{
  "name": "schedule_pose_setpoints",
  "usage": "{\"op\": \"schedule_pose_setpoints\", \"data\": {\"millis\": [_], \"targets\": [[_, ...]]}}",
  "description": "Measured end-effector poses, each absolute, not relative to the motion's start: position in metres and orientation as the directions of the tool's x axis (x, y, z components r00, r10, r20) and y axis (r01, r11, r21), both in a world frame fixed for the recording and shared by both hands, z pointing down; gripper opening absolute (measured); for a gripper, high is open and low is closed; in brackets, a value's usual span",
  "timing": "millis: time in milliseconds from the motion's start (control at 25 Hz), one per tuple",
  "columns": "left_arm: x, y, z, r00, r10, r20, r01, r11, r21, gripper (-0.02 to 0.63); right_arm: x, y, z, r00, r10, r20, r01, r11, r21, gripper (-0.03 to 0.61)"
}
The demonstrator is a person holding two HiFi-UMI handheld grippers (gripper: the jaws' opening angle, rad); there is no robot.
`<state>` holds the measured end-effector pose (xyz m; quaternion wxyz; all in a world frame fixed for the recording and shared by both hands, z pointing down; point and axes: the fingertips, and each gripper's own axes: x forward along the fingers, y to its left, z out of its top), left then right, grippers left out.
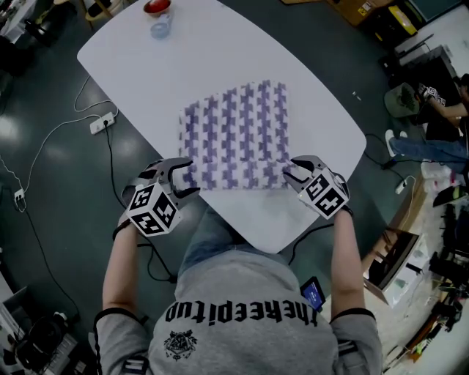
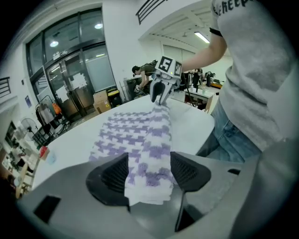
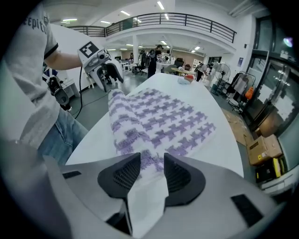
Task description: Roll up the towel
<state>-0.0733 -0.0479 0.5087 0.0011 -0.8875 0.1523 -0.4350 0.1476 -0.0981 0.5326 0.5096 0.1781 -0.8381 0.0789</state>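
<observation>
Both forearms extend over the near edge of the table, tilted down at the rolled near edge of the towel; left gripper jaws wide, loosely straddling the roll. Right gripper jaws narrow, pinching the towel.

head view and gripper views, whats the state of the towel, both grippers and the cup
towel: near edge rolled over, rest flat on the table
left gripper: open, the towel's end between its jaws
right gripper: shut on the towel
cup: standing at the table's far end
</observation>
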Motion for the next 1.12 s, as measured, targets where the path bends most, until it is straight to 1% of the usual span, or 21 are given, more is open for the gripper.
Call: {"op": "schedule_pose_setpoints", "data": {"millis": [160,240,320,400,520,600,760,840,880,920,1000,1040,1120], "targets": [[-0.070,-0.030,0.532,0.515,-0.274,0.812,-0.250,-0.954,-0.163,0.268,0.142,-0.094,0.511,-0.444,-0.265,0.856,-0.368,0.925,0.096,0.143],[-0.072,-0.024,0.540,0.493,-0.289,0.821,-0.264,-0.948,-0.176,0.272,0.132,-0.082,0.504,-0.449,-0.265,0.854,-0.322,0.939,0.122,0.158],[-0.072,-0.019,0.547,0.472,-0.299,0.829,-0.268,-0.945,-0.188,0.274,0.120,-0.062,0.510,-0.439,-0.241,0.865,-0.252,0.958,0.139,0.193],[-0.073,-0.015,0.554,0.453,-0.293,0.842,-0.260,-0.947,-0.189,0.276,0.112,-0.044,0.529,-0.400,-0.208,0.892,-0.175,0.973,0.149,0.224],[-0.077,-0.016,0.564,0.424,-0.277,0.863,-0.238,-0.953,-0.189,0.278,0.114,-0.034,0.559,-0.302,-0.197,0.933,-0.071,0.980,0.184,0.245],[-0.077,-0.021,0.570,0.404,-0.271,0.874,-0.225,-0.955,-0.193,0.279,0.122,-0.042,0.570,-0.262,-0.232,0.937,-0.048,0.973,0.228,0.247],[-0.081,-0.030,0.584,0.366,-0.267,0.892,-0.207,-0.957,-0.201,0.279,0.127,-0.061,0.580,-0.239,-0.278,0.930,-0.051,0.960,0.274,0.245],[-0.083,-0.032,0.588,0.345,-0.268,0.899,-0.191,-0.958,-0.213,0.279,0.126,-0.067,0.581,-0.229,-0.286,0.930,-0.040,0.958,0.285,0.242],[-0.083,-0.033,0.587,0.339,-0.268,0.902,-0.181,-0.959,-0.217,0.278,0.126,-0.068,0.579,-0.226,-0.286,0.931,-0.039,0.958,0.285,0.221],[-0.083,-0.032,0.584,0.338,-0.269,0.902,-0.174,-0.960,-0.221,0.277,0.127,-0.069,0.577,-0.225,-0.285,0.932,-0.040,0.958,0.283,0.186],[-0.082,-0.030,0.578,0.345,-0.271,0.899,-0.173,-0.959,-0.222,0.220,0.128,-0.067,0.573,-0.226,-0.281,0.933,-0.043,0.960,0.278,0.131],[-0.082,-0.028,0.576,0.353,-0.269,0.896,-0.175,-0.960,-0.219,0.167,0.128,-0.063,0.572,-0.227,-0.278,0.933,-0.043,0.960,0.276,0.110],[-0.081,-0.022,0.574,0.368,-0.250,0.895,-0.173,-0.965,-0.199,0.141,0.128,-0.056,0.572,-0.229,-0.269,0.935,-0.048,0.963,0.265,0.094]]}}
